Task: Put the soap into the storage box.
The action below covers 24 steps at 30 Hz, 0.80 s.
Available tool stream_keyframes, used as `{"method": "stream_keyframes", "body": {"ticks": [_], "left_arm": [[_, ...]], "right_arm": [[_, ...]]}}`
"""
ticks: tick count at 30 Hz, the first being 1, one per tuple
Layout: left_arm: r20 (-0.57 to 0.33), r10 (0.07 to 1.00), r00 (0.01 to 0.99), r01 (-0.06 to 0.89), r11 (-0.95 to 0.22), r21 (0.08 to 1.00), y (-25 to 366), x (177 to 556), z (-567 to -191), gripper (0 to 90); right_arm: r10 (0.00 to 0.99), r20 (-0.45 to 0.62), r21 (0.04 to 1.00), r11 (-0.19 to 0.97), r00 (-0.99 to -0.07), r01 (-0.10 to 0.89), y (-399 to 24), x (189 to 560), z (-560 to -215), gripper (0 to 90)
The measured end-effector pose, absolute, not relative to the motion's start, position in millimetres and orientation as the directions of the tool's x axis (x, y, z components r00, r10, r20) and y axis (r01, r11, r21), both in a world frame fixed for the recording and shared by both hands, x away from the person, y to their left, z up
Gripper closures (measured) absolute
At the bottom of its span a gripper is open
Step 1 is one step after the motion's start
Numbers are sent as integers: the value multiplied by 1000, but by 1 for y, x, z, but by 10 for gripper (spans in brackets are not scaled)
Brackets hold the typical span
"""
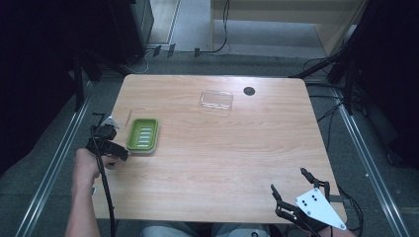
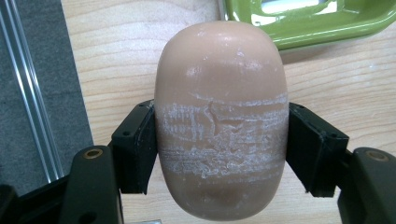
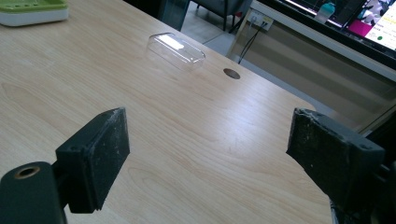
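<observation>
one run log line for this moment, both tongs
left tongs: shut on soap bar | soap dish: green, beside left tongs | right tongs: open, nothing between | clear lid: far side of table

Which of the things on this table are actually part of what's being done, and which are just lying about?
In use:
- pinkish-beige oval soap bar, clamped between the left gripper jaws
- green rectangular plastic soap dish, just beside that bar

Lying about:
- clear plastic lid, far across the wooden table
- round dark hole near it
- right gripper, jaws open over bare wood
</observation>
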<state>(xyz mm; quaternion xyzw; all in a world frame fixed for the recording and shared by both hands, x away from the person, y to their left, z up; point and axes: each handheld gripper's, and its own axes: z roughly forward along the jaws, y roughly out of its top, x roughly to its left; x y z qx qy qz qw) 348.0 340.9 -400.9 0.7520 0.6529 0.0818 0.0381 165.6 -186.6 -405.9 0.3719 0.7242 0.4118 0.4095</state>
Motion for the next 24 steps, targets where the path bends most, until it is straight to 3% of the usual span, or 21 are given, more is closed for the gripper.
{"method": "stream_keyframes", "body": {"ticks": [24], "left_arm": [[71,986,154,967,-165,196,338,355,-389,338]], "right_arm": [[879,-286,896,387,-382,218,-189,163,-406,133]]}}
